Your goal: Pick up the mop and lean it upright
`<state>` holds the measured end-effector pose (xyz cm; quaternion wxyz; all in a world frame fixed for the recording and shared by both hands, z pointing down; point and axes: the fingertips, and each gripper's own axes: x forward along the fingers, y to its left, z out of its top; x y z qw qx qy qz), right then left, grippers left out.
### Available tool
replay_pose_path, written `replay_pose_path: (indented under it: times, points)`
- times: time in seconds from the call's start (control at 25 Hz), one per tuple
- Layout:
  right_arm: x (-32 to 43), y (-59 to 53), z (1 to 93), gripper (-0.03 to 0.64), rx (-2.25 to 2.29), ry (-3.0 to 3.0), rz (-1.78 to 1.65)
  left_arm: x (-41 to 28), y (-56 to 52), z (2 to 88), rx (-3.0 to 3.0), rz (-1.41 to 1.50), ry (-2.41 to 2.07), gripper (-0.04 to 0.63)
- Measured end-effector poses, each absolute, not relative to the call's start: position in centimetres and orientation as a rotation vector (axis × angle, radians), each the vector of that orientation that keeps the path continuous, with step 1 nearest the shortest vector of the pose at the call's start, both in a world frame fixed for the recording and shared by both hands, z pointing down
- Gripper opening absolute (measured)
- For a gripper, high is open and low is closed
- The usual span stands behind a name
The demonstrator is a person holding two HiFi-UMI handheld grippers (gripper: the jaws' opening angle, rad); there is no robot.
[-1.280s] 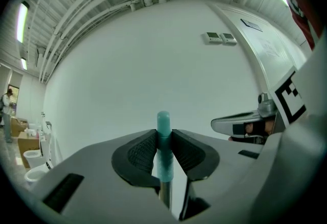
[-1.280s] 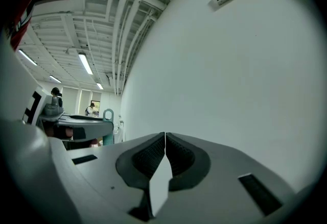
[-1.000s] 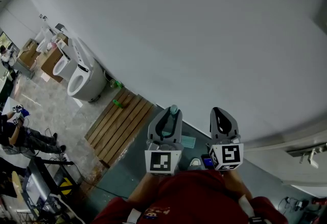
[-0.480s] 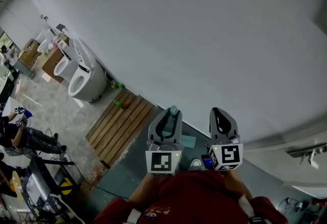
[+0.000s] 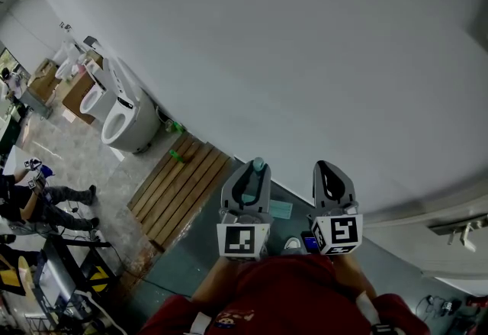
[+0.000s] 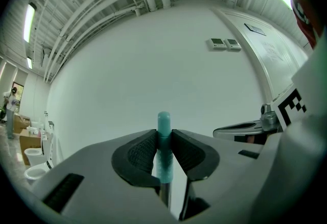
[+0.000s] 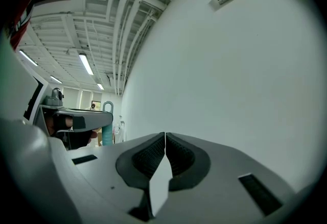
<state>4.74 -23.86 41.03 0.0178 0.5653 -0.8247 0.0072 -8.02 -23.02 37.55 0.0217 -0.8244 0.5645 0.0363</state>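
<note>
The left tool (image 6: 163,140) is clamped on the mop (image 6: 163,120). Its black pads (image 6: 140,152), rubbery and finely ribbed, press on either side of the handle just below the top. That top is a rounded teal cap over a soft-looking teal sleeve, and below the sleeve a thin, shiny metal pole runs down between the tool's smooth grey plastic shells. The handle stands upright across the jaws, with the cap poking up just past the pads. Only this upper end shows; the mop head is out of view.

The wall (image 5: 290,59) is plain, white and matt, and curves across most of the head view. The mop's cap sits close in front of it; whether it touches the wall cannot be told.

The right tool (image 7: 164,145) is held just beside the left one and faces the same wall. Its ribbed pads are pressed together with nothing between them. Each tool carries a white cube (image 5: 242,240) printed with black square markers, and red sleeves (image 5: 290,295) show behind them.

Along the foot of the wall to the left lies a slatted wooden platform (image 5: 179,185). Farther along stand glossy white toilets (image 5: 122,108) with rounded bowls.
</note>
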Motion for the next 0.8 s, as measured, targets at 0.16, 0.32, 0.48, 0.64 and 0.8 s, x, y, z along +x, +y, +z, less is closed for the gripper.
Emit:
replay_pose_path:
  times: [0.16,0.32,0.48,0.64,0.8]
  points:
    - [4.9,-23.8,41.2,0.020,1.755,-2.556,0.018,-7.8,-23.2,38.5,-2.569,0.093,1.724,0.106]
    - [5.0,-23.8,41.5,0.020,1.759,-2.556,0.021,-7.6,-23.5,40.6,-2.598,0.046,1.709,0.106]
    - [5.2,-23.9,41.6,0.020,1.757,-2.554,0.022,-7.2,-23.7,42.6,-2.633,0.013,1.682,0.106]
    - [5.3,-23.8,41.7,0.020,1.757,-2.554,0.024,-6.9,-23.8,45.1,-2.670,-0.037,1.663,0.105]
    - [5.3,-23.8,41.7,0.020,1.759,-2.553,0.026,-6.4,-23.6,47.5,-2.696,-0.075,1.644,0.105]
